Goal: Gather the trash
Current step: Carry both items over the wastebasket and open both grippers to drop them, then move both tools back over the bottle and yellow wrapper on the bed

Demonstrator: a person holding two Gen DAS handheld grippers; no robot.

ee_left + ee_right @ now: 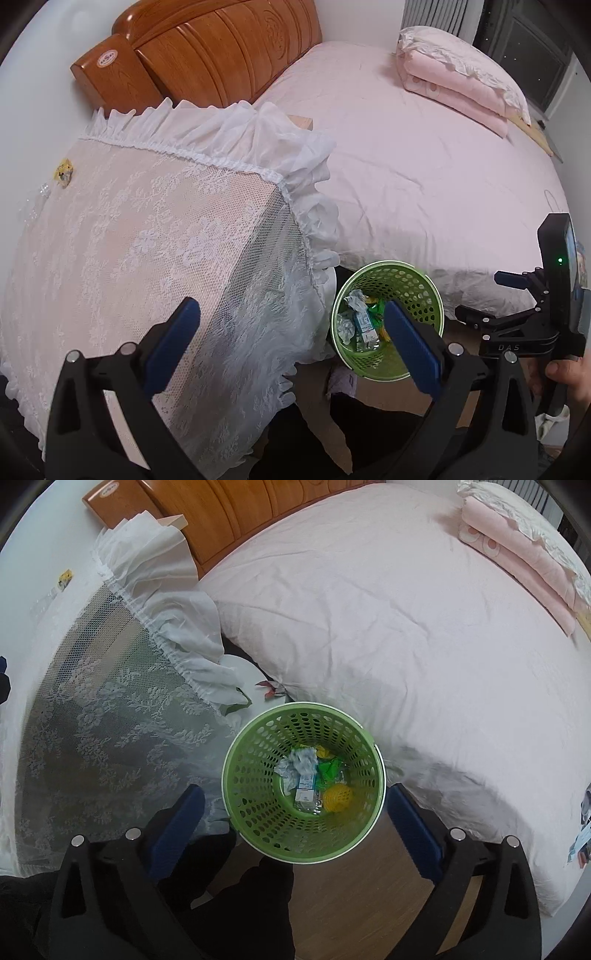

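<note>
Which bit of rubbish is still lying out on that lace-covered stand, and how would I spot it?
Start at the wooden headboard, then drop to the lace-covered stand beside the bed. Near its far left edge lies a small crumpled yellow wrapper, the only coloured thing on the white lace.

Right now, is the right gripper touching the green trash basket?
Apart. In the right wrist view, the right gripper hangs open above the green trash basket, both fingers outside its rim with floor and lace cloth visible between.

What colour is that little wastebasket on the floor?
Light green wastebasket, perforated all over; clearest in the right wrist view.
</note>
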